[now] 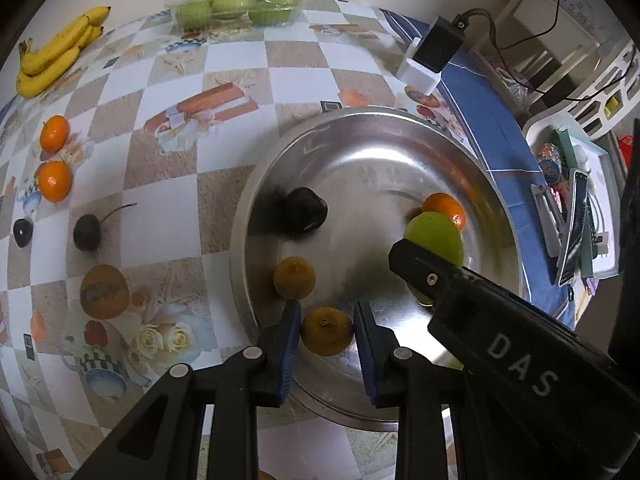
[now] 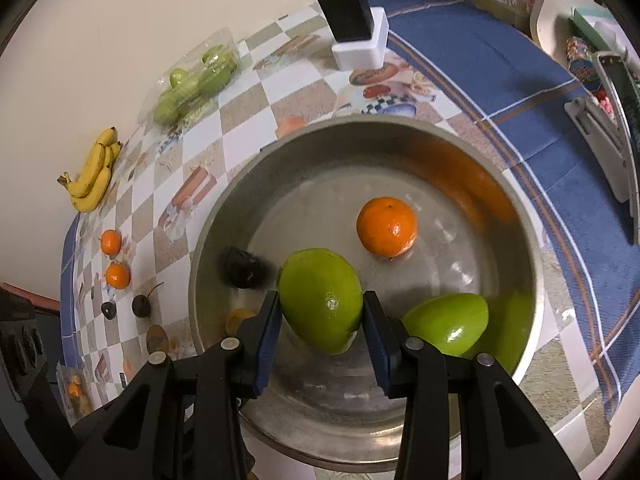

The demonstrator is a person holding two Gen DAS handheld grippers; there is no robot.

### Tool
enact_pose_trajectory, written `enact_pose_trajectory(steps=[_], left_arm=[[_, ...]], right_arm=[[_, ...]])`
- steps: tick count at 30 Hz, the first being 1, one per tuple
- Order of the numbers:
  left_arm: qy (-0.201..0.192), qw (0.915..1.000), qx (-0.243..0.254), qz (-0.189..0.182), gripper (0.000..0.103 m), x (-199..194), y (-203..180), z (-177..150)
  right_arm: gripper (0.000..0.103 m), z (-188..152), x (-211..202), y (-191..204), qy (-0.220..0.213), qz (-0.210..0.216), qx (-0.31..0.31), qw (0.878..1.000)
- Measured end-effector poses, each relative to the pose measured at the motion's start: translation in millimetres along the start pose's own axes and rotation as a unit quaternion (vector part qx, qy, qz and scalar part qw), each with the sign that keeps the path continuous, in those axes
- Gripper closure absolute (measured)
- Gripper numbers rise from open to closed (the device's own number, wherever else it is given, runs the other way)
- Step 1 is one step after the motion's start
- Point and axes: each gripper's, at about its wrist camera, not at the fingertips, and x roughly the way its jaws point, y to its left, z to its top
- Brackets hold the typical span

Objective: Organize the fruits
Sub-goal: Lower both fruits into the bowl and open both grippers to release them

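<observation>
Checkered table [image 1: 168, 216] is carrying everything; a steel bowl [image 1: 360, 148] is sitting near its blue-cloth edge.

In the bowl: your right gripper [image 2: 322, 322] is clamping a green fruit [image 2: 320, 300] between both blue pads, holding it just above the bowl floor. A second green fruit [image 2: 448, 326] is lying beside it against the near wall, an orange [image 2: 386, 226] is resting farther in, and a dark fruit [image 1: 306, 210] is sitting blurred at the left side.

Your left gripper [image 1: 327, 330] is straddling a brownish-yellow fruit [image 1: 326, 330] over the near rim, its pads right at the fruit's sides; I cannot tell whether they are actually pressing it. A second brownish fruit [image 1: 294, 277] is lying just beyond.

Out on the table: bananas [image 1: 56, 54] are lying at the far left by the wall, a clear tray [image 1: 240, 0] of green fruit is sitting at the back, two oranges [image 1: 54, 162] and two dark stemmed fruits [image 1: 86, 232] are lying left of the bowl.
</observation>
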Motion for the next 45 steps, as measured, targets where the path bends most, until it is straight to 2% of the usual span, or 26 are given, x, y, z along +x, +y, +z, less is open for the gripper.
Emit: enact_pose_trajectory(steps=[33, 39, 45], left_arm=[[0.012, 0.9998, 0.003, 0.014, 0.071, 13.5, -1.7, 1.9], [0.012, 0.9998, 0.004, 0.013, 0.068, 11.6, -1.2, 2.0], [0.002, 1.0, 0.005, 0.003, 0.067, 0.5, -2.6, 3.7]], right_arm=[[0.06, 1.3, 19.8, -2.5, 0.032, -0.01, 0.006, 0.999], [0.059, 2.0, 17.8, -0.2, 0.027, -0.01, 0.002, 1.0], [0.059, 3.3, 3.9, 4.6, 0.004, -0.008, -0.007, 1.0]])
